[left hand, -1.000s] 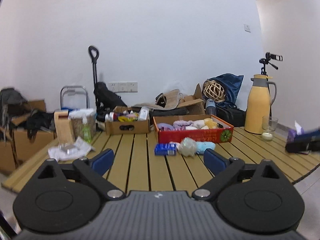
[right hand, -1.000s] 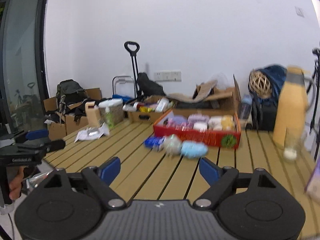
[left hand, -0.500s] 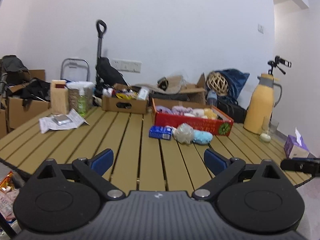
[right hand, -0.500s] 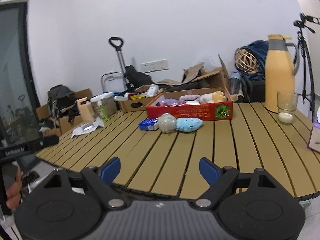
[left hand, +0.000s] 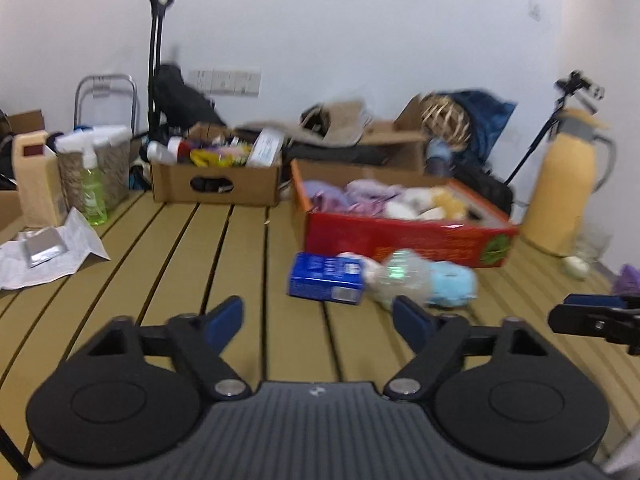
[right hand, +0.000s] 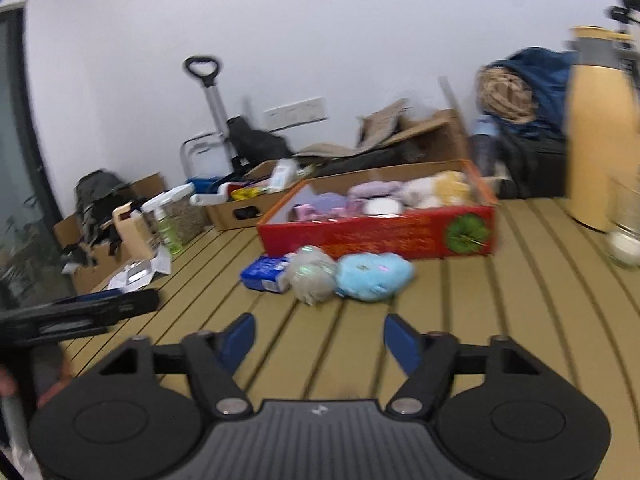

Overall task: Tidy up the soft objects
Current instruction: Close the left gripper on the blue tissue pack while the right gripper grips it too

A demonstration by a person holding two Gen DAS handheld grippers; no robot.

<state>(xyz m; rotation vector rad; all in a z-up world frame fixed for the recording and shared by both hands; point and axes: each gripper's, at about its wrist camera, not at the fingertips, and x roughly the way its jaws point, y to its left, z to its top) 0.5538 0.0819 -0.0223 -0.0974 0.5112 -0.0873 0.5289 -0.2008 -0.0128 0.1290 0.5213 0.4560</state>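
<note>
The left gripper point(left hand: 318, 314) is held above the slatted wooden table point(left hand: 240, 248) with its blue-padded jaws spread wide and nothing between them. The right gripper point(right hand: 319, 339) is likewise spread wide and empty above the same table. In the left wrist view, the right gripper is seen side-on at the right edge; in the right wrist view, the left gripper is seen at the left edge.

Ahead of both grippers, three items are lined up in a row on the table, touching or nearly touching: a blue packet point(left hand: 326, 278), a pale greyish soft ball point(right hand: 312, 270) in the middle, and a light blue plush toy point(right hand: 374, 272) on the right. No contact is made between either gripper and these items.

Just behind the row, a red cardboard box point(right hand: 376, 232) is placed, with purple, white and yellow soft objects point(right hand: 400, 194) piled inside it. To its left, a brown cardboard box point(left hand: 216, 182) filled with bottles and packets is seen. Further left, a green spray bottle point(left hand: 94, 196), a beige container point(left hand: 34, 178) and a crumpled white sheet point(left hand: 72, 248) with a silver packet on it are set near the table edge. A yellow thermos jug point(left hand: 566, 188) is stood upright at the right, and beside it a glass point(right hand: 624, 224) is placed, blurred by motion.
</note>
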